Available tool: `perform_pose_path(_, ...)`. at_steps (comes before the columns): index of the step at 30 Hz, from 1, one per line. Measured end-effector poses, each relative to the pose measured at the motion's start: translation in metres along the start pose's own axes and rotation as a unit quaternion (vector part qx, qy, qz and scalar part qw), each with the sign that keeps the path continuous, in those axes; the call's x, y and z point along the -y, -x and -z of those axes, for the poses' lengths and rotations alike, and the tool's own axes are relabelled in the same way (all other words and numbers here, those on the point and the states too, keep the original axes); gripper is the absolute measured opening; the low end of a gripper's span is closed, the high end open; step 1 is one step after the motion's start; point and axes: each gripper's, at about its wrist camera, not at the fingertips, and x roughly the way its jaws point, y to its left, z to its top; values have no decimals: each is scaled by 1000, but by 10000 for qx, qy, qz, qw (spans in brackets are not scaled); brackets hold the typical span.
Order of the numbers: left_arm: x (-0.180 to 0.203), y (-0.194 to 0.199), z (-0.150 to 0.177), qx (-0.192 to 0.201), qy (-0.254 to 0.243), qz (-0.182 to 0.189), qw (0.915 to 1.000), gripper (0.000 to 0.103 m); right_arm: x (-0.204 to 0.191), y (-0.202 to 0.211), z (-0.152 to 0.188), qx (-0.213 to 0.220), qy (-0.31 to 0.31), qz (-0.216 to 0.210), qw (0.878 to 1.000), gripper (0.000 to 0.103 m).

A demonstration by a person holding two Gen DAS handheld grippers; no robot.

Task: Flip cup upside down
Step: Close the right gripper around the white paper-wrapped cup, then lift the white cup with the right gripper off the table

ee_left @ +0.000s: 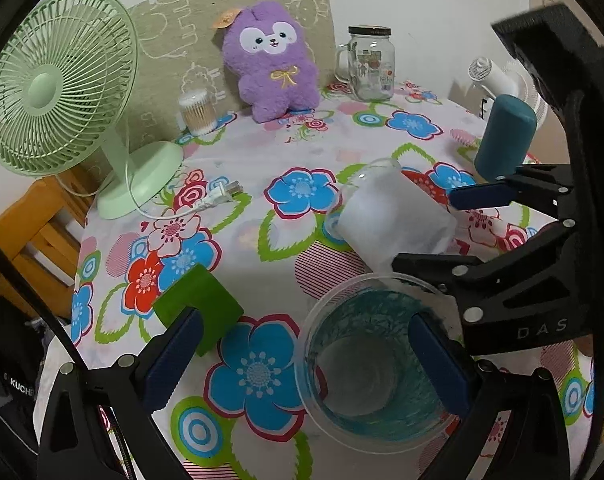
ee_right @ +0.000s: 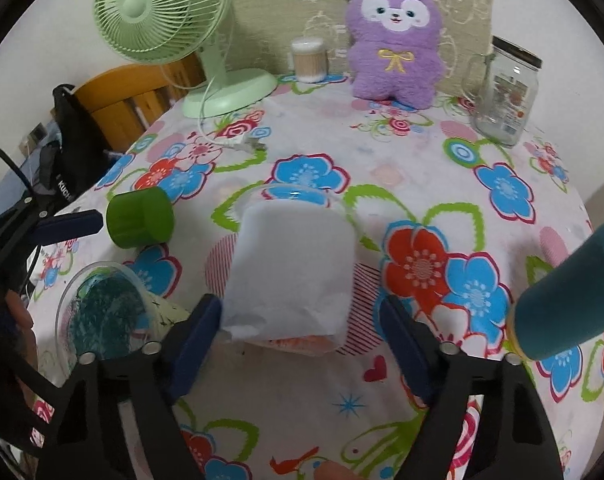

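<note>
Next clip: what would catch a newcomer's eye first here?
The loud flowered tablecloth fills both views, with a purple plush toy propped at the back beside a green desk fan. In the middle, a frosted white cup sits tipped between the open right hand-held gripper; the left hand-held gripper frames a clear blue-tinted cup.

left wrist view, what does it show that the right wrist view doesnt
Only the left wrist view shows straight down into the upright clear cup with blue pattern, and a white handheld fan at the table's far edge. Only the right wrist view shows the frosted white cup lying on its side between the right gripper fingers, mouth pointing away. Both share the green desk fan, purple plush, cotton swab jar, glass mason jar and floral tablecloth.
</note>
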Motion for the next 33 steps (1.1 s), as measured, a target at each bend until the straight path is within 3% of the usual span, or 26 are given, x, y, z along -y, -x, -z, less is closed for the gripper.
perform_pose_path(2,0,0,0,14,7,10,10000,103,1,-2,-2,-45,-60,-41,10000,69)
perform_pose_path(6,0,2,0,7,23,-12,10000,103,2,0,-2,-4,-123,-89,9999,67)
perform_pose_path(18,5,27,3,139,4,17,9999,103,-1,53,9,466,57,104,9988,67)
perform_pose_path(33,49,72,28,226,-369,-152,9989,103,-17,120,62,708,304,19,9970,67)
